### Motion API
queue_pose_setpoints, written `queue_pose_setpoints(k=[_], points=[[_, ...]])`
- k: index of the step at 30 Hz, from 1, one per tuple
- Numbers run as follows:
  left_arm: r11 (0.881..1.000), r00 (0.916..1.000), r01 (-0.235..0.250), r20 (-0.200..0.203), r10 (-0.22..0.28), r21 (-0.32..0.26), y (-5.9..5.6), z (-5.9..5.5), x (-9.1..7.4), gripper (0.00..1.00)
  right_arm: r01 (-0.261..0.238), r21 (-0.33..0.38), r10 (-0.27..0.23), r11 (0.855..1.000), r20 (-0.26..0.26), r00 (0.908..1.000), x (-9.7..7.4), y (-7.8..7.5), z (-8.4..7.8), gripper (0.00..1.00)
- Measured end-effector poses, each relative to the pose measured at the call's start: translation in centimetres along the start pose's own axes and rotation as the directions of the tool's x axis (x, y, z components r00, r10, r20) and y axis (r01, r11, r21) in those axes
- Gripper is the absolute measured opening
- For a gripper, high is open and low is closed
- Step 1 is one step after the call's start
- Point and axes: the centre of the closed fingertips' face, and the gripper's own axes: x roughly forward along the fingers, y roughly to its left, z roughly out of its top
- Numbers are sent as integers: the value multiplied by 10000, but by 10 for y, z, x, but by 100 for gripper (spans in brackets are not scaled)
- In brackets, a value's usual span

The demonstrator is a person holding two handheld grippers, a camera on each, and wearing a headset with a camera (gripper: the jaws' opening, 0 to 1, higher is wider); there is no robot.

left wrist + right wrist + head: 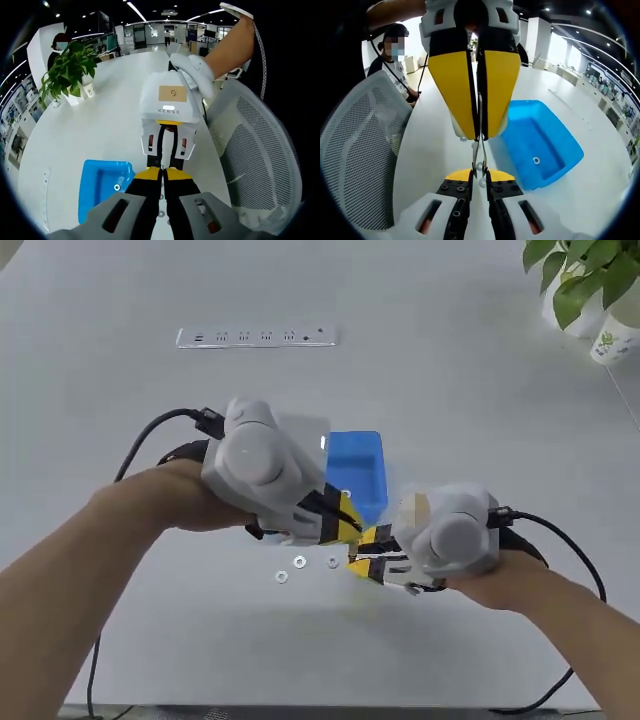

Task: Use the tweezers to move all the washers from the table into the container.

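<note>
Your forearms (90,570) hold left tool (348,528) and right tool (365,558) tip-to-tip over three washers (300,562), container (358,465) just beyond. Left gripper view: one washer (116,187) lies inside. Right gripper view: both clamp the tweezers (479,130); seemingly mid-pickup, next lower tips onto a washer
</note>
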Motion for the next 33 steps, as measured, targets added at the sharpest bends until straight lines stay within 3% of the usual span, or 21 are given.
queue_pose_setpoints(k=[33], points=[[9998, 9993, 175, -334, -175, 18, 1, -12, 10, 5, -45, 65, 46, 10000, -224, 9997, 7, -2, -10, 12]])
